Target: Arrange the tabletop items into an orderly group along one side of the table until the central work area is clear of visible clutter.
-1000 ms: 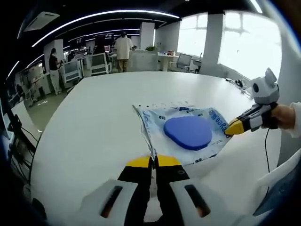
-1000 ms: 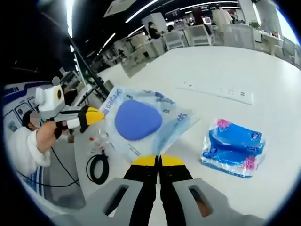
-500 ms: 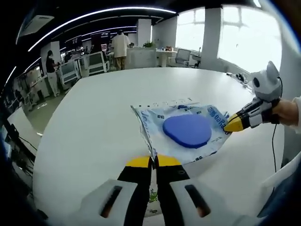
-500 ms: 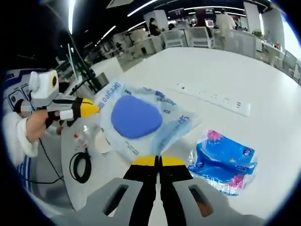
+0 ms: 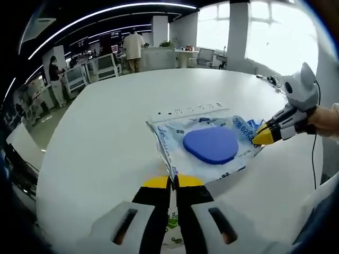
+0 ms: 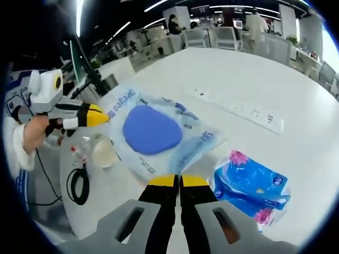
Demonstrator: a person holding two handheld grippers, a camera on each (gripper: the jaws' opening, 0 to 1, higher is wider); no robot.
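The left gripper (image 5: pixel 173 181) has its jaws closed on one corner of a clear crinkly plastic pouch with blue print (image 5: pixel 169 138), and the right gripper (image 6: pixel 177 181) pinches the opposite corner, so the pouch hangs stretched between them above the white tabletop (image 5: pixel 106 127), near its edge. It looks light, thin and slippery, likely to sag or tear, so corner grips suit it. A flat rounded blue pad (image 5: pixel 211 145) sits inside; a blue tissue pack with pink flowers (image 6: pixel 253 188) lies on the tabletop just beside.
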